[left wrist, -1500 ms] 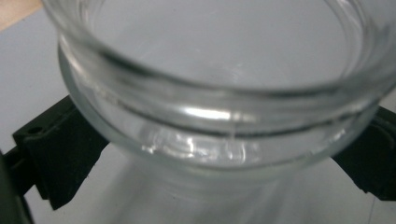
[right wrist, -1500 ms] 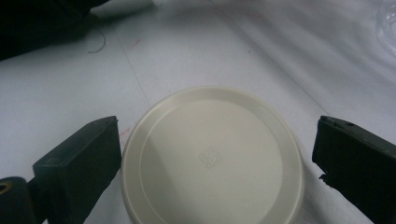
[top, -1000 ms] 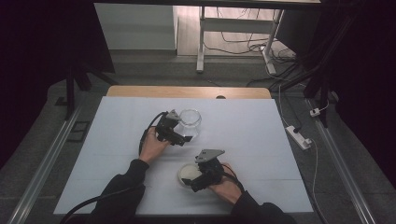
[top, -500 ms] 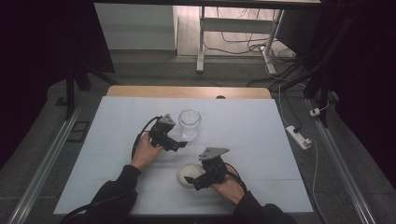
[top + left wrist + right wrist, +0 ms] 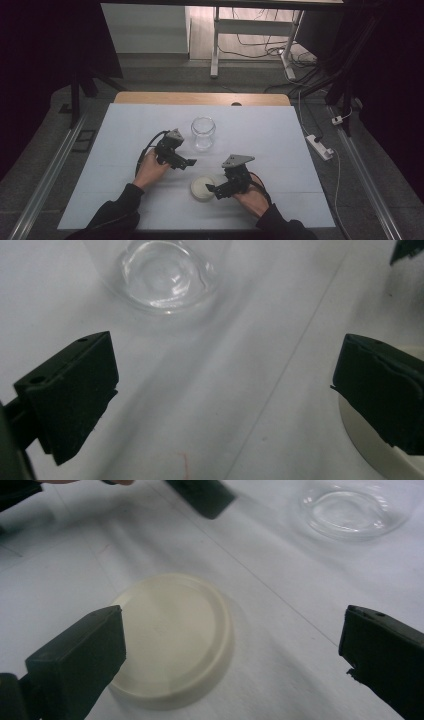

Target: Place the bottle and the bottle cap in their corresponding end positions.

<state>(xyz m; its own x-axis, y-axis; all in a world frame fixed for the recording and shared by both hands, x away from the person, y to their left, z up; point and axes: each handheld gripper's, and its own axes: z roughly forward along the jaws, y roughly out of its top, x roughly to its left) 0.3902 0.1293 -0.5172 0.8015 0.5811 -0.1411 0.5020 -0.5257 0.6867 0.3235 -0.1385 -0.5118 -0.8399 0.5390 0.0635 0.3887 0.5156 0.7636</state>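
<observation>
The glass jar [image 5: 203, 132] stands open on the white table [image 5: 280, 135], near the left gripper [image 5: 186, 162], with nothing between them. The cream lid [image 5: 202, 188] lies flat just under the right gripper [image 5: 212, 190]. Both grippers are wide open and hold nothing — the jar's top is cut off in both gripper views.

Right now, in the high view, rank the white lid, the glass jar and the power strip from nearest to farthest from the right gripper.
1. White lid: on the table just left of the right gripper, at its jaw tips.
2. Glass jar: upright toward the table's far side, beyond the lid.
3. Power strip: off the table's right edge, on the floor.
</observation>
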